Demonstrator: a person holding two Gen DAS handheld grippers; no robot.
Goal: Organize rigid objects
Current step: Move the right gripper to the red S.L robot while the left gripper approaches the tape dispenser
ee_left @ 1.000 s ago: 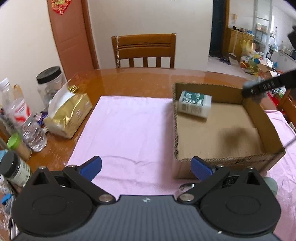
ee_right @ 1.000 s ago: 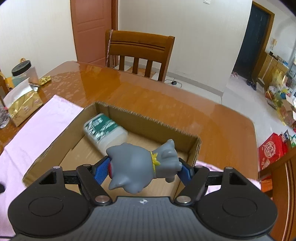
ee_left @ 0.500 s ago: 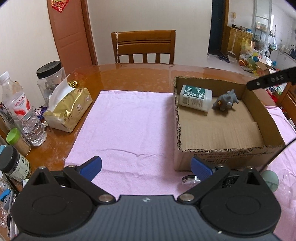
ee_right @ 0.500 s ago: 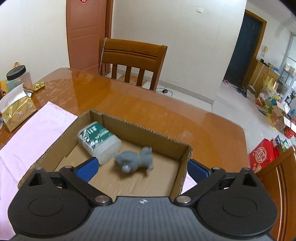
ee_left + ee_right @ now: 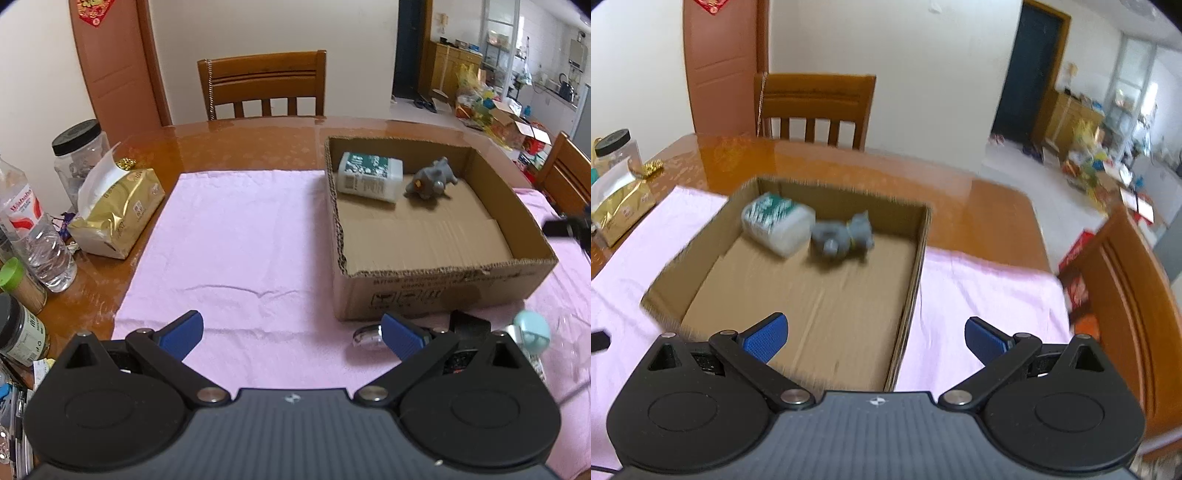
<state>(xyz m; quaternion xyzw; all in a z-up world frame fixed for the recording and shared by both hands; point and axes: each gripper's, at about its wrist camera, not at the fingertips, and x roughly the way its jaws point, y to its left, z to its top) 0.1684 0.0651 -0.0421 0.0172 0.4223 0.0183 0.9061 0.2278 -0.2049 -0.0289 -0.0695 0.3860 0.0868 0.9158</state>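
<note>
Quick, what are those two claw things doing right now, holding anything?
Left gripper: open, holding nothing.
Right gripper: open, holding nothing.

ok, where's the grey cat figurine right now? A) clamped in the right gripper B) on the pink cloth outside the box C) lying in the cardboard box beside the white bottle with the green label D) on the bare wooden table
C: the grey cat figurine lies on the floor of the cardboard box beside the white bottle with the green label, and the right gripper is open with nothing between its fingers.
</note>
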